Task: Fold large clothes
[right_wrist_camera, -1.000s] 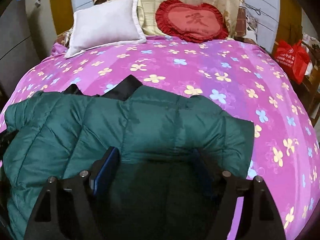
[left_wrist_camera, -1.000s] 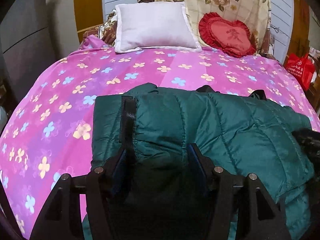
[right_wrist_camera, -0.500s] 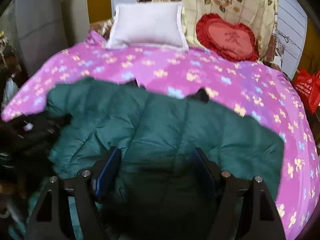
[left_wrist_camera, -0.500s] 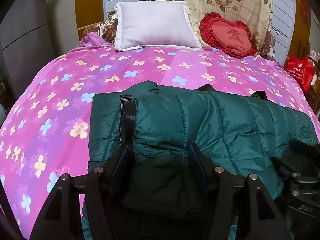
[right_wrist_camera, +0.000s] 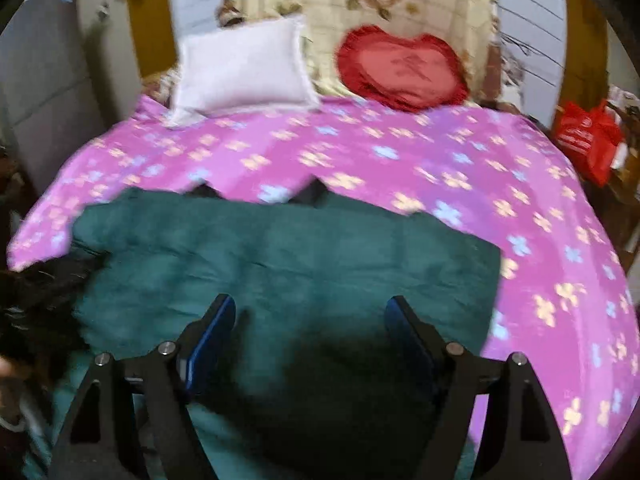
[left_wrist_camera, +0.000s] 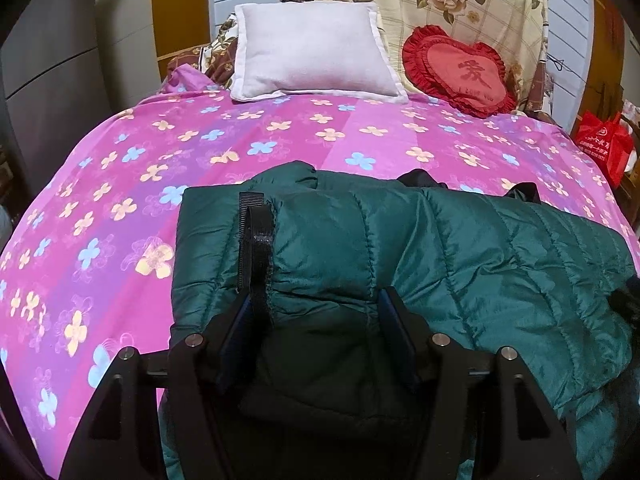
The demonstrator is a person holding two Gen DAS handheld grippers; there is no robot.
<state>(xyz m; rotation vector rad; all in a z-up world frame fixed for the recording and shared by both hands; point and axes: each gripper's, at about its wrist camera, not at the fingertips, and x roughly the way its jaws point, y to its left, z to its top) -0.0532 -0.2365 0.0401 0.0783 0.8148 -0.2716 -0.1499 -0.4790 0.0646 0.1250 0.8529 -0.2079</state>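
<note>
A dark green quilted jacket (left_wrist_camera: pixel 440 248) lies folded across the near part of the bed. A black strap (left_wrist_camera: pixel 256 240) runs down its cuff on the left. My left gripper (left_wrist_camera: pixel 316 312) has a thick fold of the jacket bulging between its pads, which press on it while the jaws are opening. In the blurred right wrist view the jacket (right_wrist_camera: pixel 300 248) spreads below my right gripper (right_wrist_camera: pixel 310 316). Its jaws stand wide and are opening, its blue pads (right_wrist_camera: pixel 212 336) bare, the cloth beneath them rather than pinched.
The bed has a pink flowered cover (left_wrist_camera: pixel 120 200) with bare cloth beyond the jacket. A white pillow (left_wrist_camera: pixel 312 48) and a red heart cushion (left_wrist_camera: pixel 460 72) lean at the headboard. A red bag (left_wrist_camera: pixel 604 144) hangs off the right side. Grey cabinets stand left.
My right gripper has swung leftward over the jacket and lifted, so the cloth no longer fills its jaws. The left gripper has kept its place on the fold.
</note>
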